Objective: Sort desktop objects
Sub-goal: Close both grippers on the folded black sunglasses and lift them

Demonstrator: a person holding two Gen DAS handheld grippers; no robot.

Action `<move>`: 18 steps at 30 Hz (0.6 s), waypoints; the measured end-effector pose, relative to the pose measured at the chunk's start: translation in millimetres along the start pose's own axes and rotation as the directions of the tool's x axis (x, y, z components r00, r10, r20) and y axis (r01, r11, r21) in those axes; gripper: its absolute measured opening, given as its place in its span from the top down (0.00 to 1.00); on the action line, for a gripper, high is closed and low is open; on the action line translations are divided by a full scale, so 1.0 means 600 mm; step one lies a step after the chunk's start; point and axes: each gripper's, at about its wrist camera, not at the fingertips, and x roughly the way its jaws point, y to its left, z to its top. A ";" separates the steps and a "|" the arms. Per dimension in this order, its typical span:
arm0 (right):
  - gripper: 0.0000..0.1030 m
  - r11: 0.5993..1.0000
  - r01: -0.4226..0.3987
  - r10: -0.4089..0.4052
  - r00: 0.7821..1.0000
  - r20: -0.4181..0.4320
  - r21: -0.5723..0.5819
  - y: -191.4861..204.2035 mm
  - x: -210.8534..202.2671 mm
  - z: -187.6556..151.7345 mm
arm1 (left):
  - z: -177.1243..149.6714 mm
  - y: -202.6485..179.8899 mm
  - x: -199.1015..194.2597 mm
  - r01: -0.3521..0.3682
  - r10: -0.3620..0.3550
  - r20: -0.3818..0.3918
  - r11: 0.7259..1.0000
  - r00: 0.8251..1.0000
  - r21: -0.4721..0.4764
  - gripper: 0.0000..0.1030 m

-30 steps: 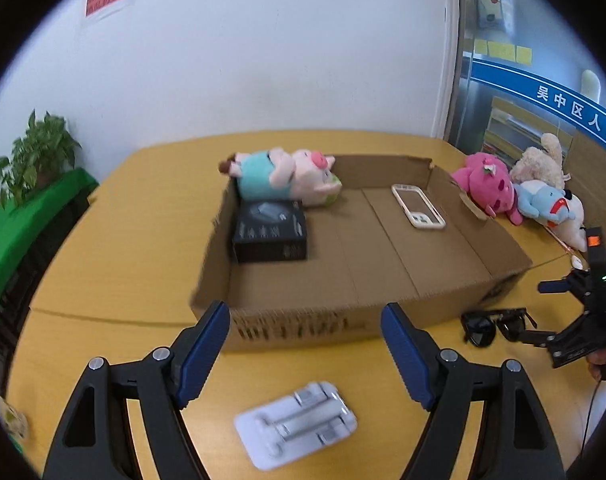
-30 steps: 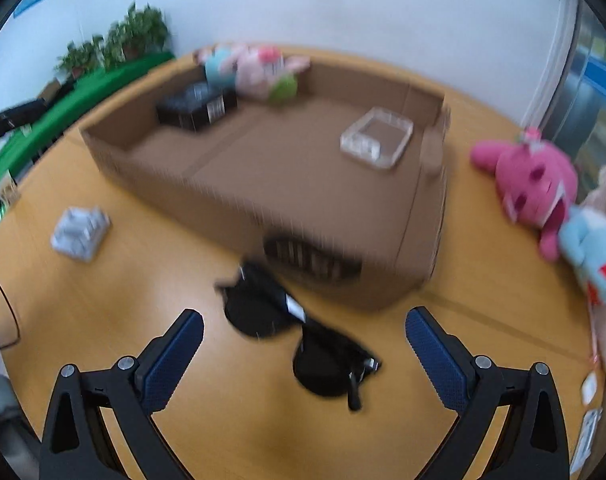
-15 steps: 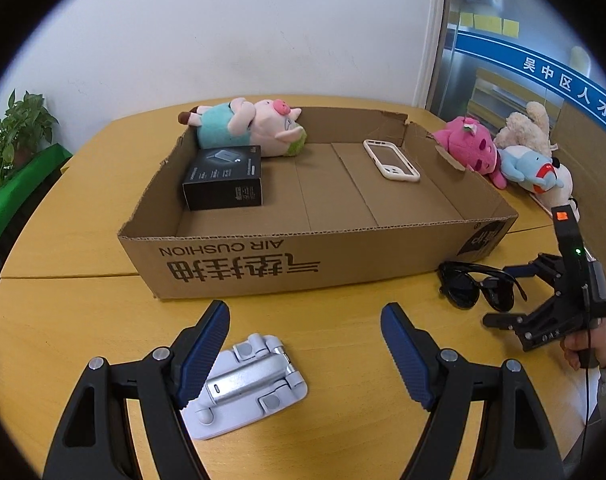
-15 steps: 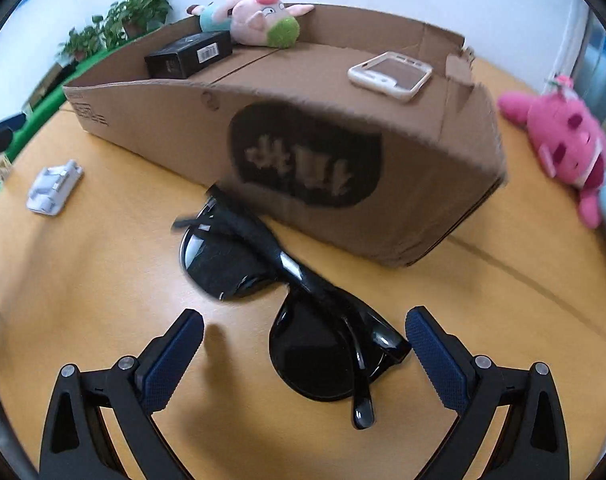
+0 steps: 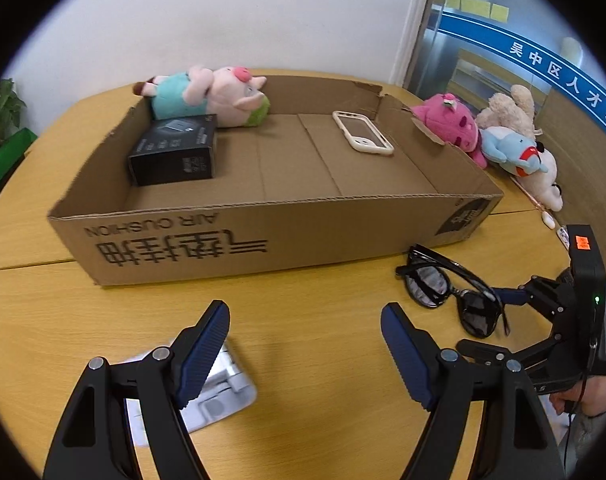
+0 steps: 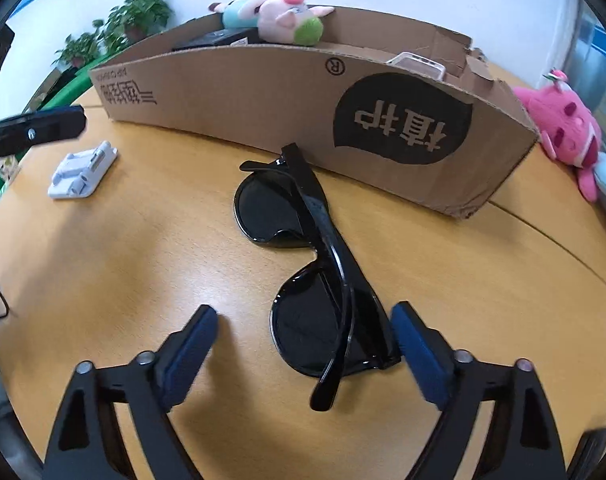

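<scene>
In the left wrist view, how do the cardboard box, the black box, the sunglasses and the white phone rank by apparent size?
Largest to smallest:
1. cardboard box
2. black box
3. sunglasses, though they lie nearer the camera, so their place against the black box is unsure
4. white phone, farthest away

We count 4 plush toys, 1 sunglasses, 1 cardboard box, 1 phone case, 1 black box, 1 white stand.

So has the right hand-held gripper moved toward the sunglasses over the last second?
Yes. The right hand-held gripper has moved in and down toward the sunglasses, which lie beside the cardboard box; its open fingers now flank the nearer lens.
</scene>
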 end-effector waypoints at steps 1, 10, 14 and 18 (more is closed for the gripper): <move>0.32 1.000 0.001 -0.001 1.000 0.004 -0.002 0.003 -0.003 -0.003 | 0.001 -0.006 0.006 0.018 -0.018 -0.008 1.000 1.000 -0.001 0.24; 0.47 0.995 -0.002 -0.002 0.999 0.043 0.101 0.027 -0.016 -0.018 | 0.000 -0.053 0.073 0.196 -0.199 -0.128 0.980 0.972 -0.033 0.24; 0.47 0.983 -0.042 0.032 0.998 0.060 0.181 0.034 -0.022 -0.018 | -0.008 -0.078 0.107 0.269 -0.280 -0.197 0.960 0.940 -0.080 0.24; 0.47 0.968 -0.096 0.079 0.993 0.083 0.232 0.040 -0.024 -0.017 | -0.015 -0.103 0.125 0.301 -0.314 -0.216 0.949 0.925 -0.092 0.24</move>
